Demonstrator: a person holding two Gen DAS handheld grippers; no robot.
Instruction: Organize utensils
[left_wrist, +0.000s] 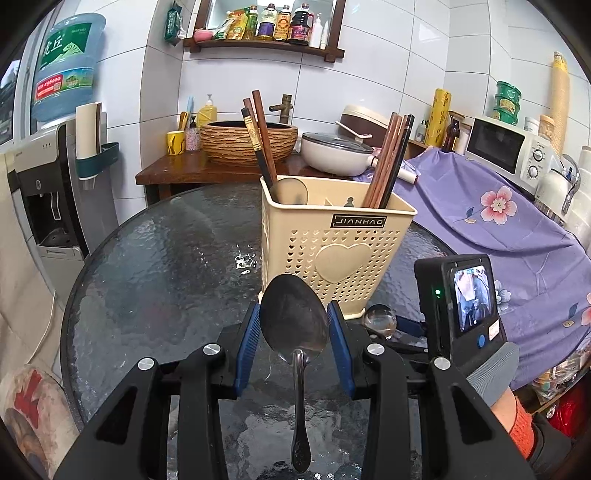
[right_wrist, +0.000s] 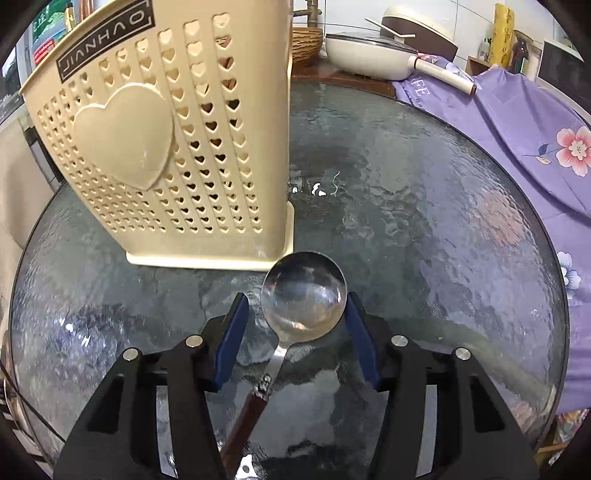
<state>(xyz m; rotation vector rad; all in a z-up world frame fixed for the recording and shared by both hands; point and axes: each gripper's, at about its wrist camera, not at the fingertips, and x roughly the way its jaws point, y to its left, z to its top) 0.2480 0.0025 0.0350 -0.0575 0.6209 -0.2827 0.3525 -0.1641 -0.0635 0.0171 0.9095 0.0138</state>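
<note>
The left gripper (left_wrist: 293, 341) clamped its ribbed blue jaws on the bowl of a polished steel spoon (left_wrist: 293, 319), low centre. The right gripper (right_wrist: 295, 332) stood with jaws apart around a round-bowled, wood-handled spoon (right_wrist: 303, 295) lying on the rippled glass tabletop (right_wrist: 424, 221), just beside the perforated cream plastic holder (right_wrist: 147, 147).

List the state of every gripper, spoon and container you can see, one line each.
left gripper: shut on the all-metal spoon bowl.
right gripper: open, straddling the wooden-handled spoon, which lies on the glass table.
utensil holder: upright, holding chopsticks.
pan: lid on.
</note>
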